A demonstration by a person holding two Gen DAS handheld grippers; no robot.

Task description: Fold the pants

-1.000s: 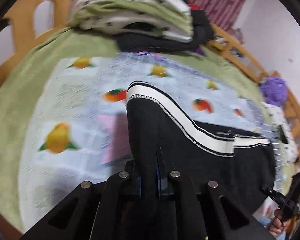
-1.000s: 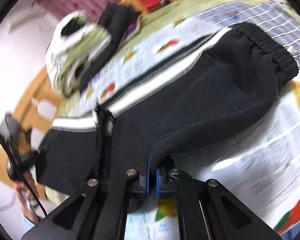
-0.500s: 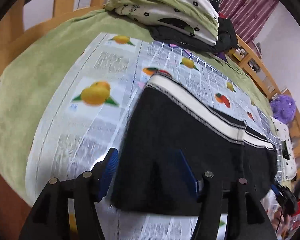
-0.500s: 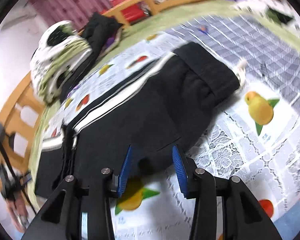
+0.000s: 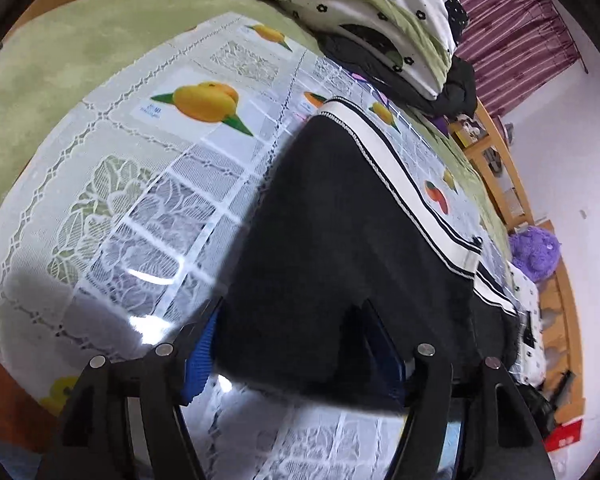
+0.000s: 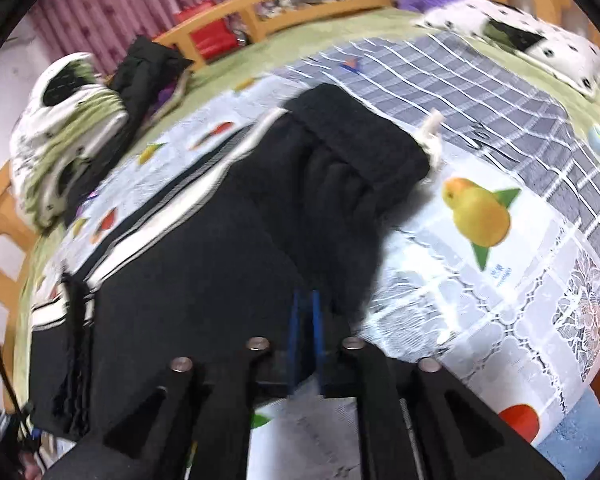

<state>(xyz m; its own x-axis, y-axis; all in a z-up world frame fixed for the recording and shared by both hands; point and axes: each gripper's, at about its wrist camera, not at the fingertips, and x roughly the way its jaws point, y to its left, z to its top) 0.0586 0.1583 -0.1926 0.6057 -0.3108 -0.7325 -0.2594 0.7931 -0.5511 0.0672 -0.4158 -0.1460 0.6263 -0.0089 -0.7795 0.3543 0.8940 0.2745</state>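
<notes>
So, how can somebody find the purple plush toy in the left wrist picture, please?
Start at the fruit-print tablecloth and follow the black pants along their white stripe to the far end. Just past it, by the wooden bed rail, sits the purple plush toy, the only purple, fuzzy thing there.

The left gripper [image 5: 296, 344] tilts downward, its jaws wide and opening, the pants' [image 5: 340, 240] edge loose between them. The right gripper [image 6: 306, 320] tilts downward too, jaws closing, nearly together on the cloth.

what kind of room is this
Most likely a bedroom at home: a wooden bed frame rims the green bedding, folded quilts are stacked on it, and a curtain hangs behind.
</notes>
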